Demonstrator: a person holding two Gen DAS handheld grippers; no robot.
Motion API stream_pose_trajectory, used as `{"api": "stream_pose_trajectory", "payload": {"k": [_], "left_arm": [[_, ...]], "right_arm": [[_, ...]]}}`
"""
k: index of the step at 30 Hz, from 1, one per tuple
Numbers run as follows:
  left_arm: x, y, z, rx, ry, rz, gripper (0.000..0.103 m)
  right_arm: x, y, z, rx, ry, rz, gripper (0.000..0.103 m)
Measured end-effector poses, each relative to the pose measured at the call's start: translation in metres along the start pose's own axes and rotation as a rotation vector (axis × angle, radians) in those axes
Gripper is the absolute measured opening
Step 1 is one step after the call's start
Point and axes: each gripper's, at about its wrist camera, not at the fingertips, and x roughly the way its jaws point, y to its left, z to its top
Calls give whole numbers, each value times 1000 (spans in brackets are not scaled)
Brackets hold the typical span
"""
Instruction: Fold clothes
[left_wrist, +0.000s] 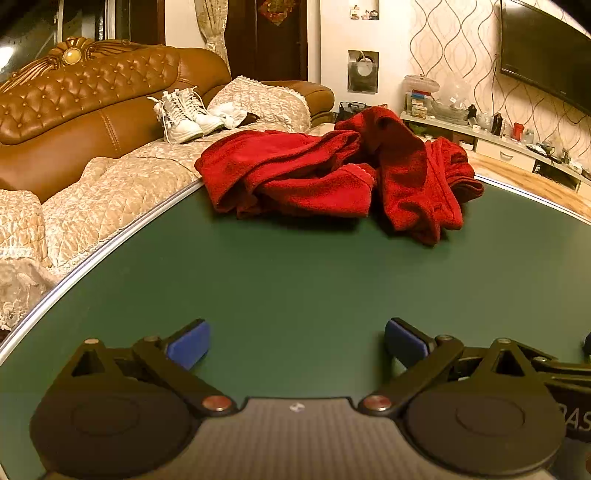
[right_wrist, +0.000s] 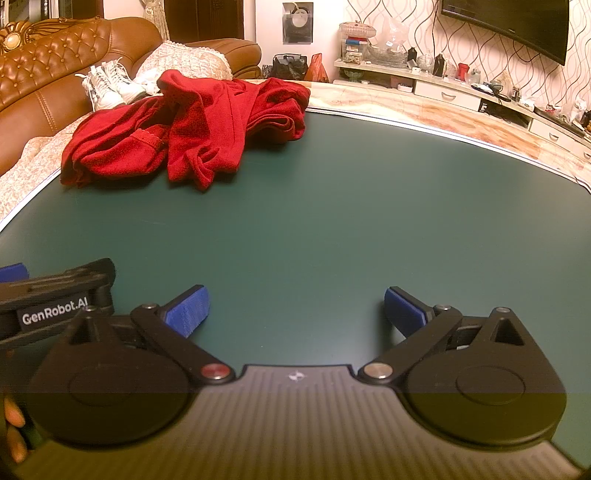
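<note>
With both the left gripper (left_wrist: 297, 341) and right gripper (right_wrist: 295, 310) spread wide and empty, the crumpled red garment (left_wrist: 332, 177) at the far edge of the green table (left_wrist: 295, 277) is probably best pulled flat first, grabbed by two separate edges tbh.

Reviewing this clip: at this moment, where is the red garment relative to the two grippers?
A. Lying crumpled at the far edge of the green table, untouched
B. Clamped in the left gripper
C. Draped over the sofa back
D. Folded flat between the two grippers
A: the red garment lies bunched at the far edge of the green table, while the left gripper and right gripper are both open and empty, well short of it.
</note>
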Motion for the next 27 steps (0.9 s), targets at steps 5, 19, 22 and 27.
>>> {"api": "stream_pose_trajectory", "payload": {"k": [5,19,22,27], "left_arm": [[-4,0,-2,-1,-32,14,103],[-4,-4,-4,3,-23,28,103],[-4,-4,-4,3,-23,29,103],[-4,-4,-4,3,-24,29,103]], "right_arm": [[2,1,0,5,-1,6,103],[2,1,1,5,-2,5,103],[2,1,1,5,-2,5,103],[3,2,1,5,-2,4,103]]}}
